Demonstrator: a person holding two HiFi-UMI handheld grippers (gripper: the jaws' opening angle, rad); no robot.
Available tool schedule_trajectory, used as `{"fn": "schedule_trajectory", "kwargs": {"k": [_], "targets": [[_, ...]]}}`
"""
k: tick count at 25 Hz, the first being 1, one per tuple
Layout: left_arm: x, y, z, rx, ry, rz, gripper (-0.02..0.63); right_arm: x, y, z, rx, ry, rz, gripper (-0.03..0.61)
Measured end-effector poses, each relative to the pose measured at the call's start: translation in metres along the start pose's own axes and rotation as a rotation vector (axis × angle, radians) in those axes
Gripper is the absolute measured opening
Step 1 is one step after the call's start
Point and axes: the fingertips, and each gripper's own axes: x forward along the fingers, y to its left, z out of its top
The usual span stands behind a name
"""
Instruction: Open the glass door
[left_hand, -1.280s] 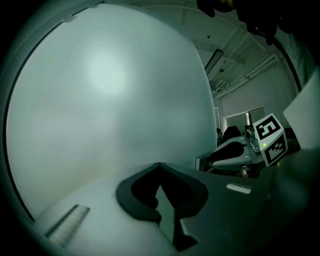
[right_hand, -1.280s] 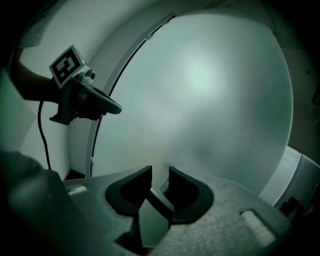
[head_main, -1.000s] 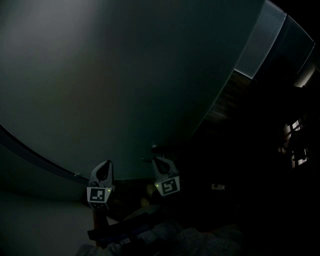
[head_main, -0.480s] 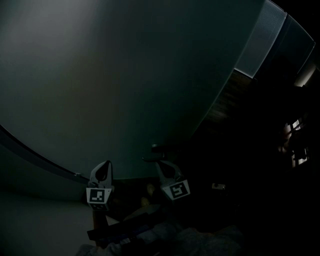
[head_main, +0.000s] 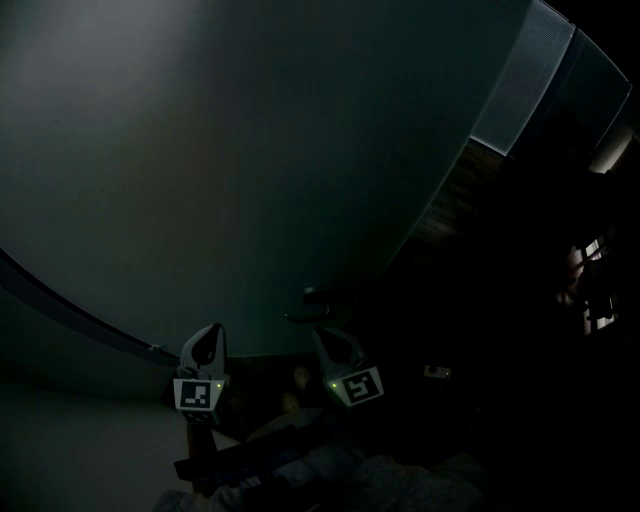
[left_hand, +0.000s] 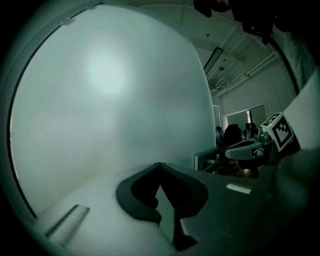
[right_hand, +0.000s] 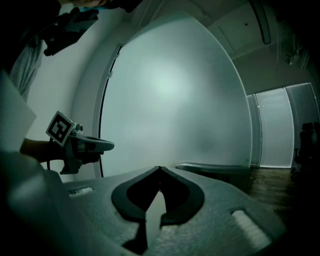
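A big frosted glass door (head_main: 250, 150) fills the dim head view. Its dark lever handle (head_main: 312, 297) sticks out low on the pane, near the door's right edge. My right gripper (head_main: 322, 333) sits just under the handle, jaws shut with nothing between them; whether it touches the lever is too dark to tell. In the right gripper view the shut tips (right_hand: 160, 168) point at the glass (right_hand: 175, 100), and the handle (right_hand: 215, 169) runs just beyond them to the right. My left gripper (head_main: 212, 334) hangs to the left, close to the pane, its jaws (left_hand: 160, 165) shut and empty.
A dark frame strip (head_main: 60, 300) curves along the door's left side. Right of the door are a ribbed light panel (head_main: 520, 80) and a dark wooden surface (head_main: 450, 230). Window blinds (right_hand: 272, 130) show in the right gripper view. The person's lap is at the bottom.
My right gripper has shifted a little to the right and rolled, its marker cube now facing more sideways. The left gripper has stayed put.
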Motion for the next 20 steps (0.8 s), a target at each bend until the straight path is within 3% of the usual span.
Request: {"fn": "schedule_trajectory", "kwargs": {"k": [20], "targets": [[-0.001,-0.005,-0.002,-0.029,-0.002,-0.025,0.003,0.003,-0.013,0.002,0.003,0.003,-0.036,0.002]]}}
